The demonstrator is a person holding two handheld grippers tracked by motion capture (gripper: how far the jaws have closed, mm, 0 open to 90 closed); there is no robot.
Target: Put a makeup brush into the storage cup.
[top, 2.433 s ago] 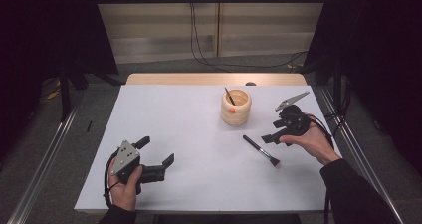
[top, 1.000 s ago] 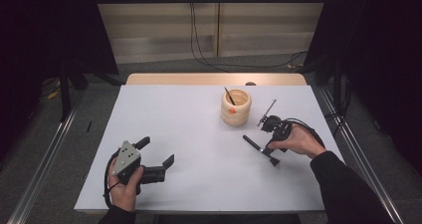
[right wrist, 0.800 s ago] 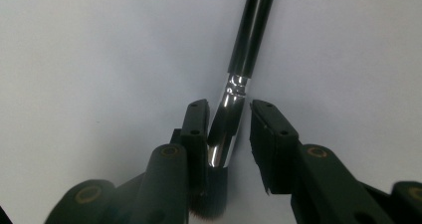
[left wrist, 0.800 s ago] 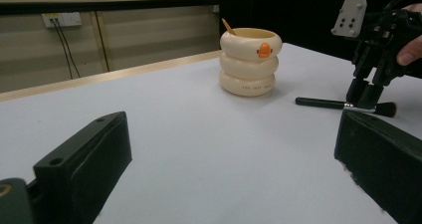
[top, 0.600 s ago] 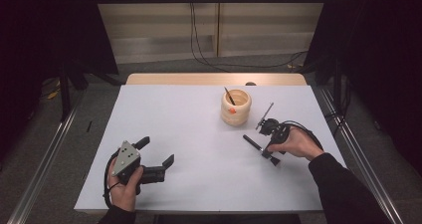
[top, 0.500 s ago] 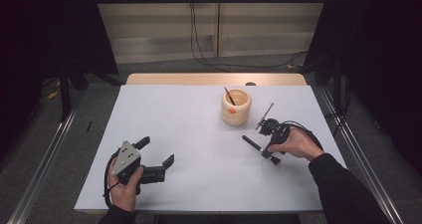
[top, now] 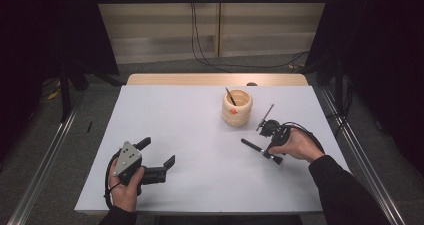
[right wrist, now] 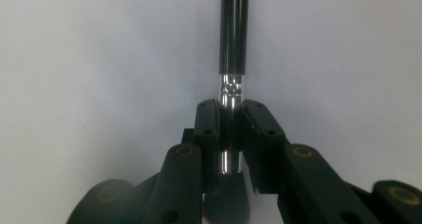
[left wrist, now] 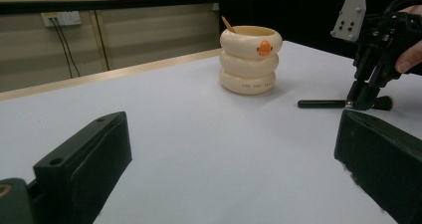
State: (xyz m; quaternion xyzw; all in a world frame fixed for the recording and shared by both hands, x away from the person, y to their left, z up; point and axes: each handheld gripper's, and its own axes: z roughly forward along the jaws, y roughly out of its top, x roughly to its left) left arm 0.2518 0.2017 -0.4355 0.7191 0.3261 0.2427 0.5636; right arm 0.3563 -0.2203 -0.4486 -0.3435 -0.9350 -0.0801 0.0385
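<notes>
A black makeup brush (top: 252, 146) with a silver ferrule (right wrist: 231, 92) lies flat on the white table top (top: 190, 135), right of centre. My right gripper (top: 268, 152) points down onto it. Its jaws have just been closing, and the pads now press on the ferrule from both sides (right wrist: 230, 119). The left gripper view shows the same grip (left wrist: 361, 97) on the brush (left wrist: 321, 103). My left gripper (top: 159, 157) rests at the front left, open with nothing between its jaws (left wrist: 234, 129). A cream ringed cup (top: 237, 107) with an orange mark holds a thin stick (top: 230, 96).
The cup (left wrist: 247, 59) stands just behind and left of the brush. A bare wooden strip (top: 215, 79) runs along the table's far edge, with a small dark object (top: 251, 84) on it. Metal rails (top: 360, 150) flank the table on the floor.
My right gripper came in from the right, dropped onto the brush's ferrule, and its jaws drew together on it. The left gripper, the cup and the brush stayed where they were.
</notes>
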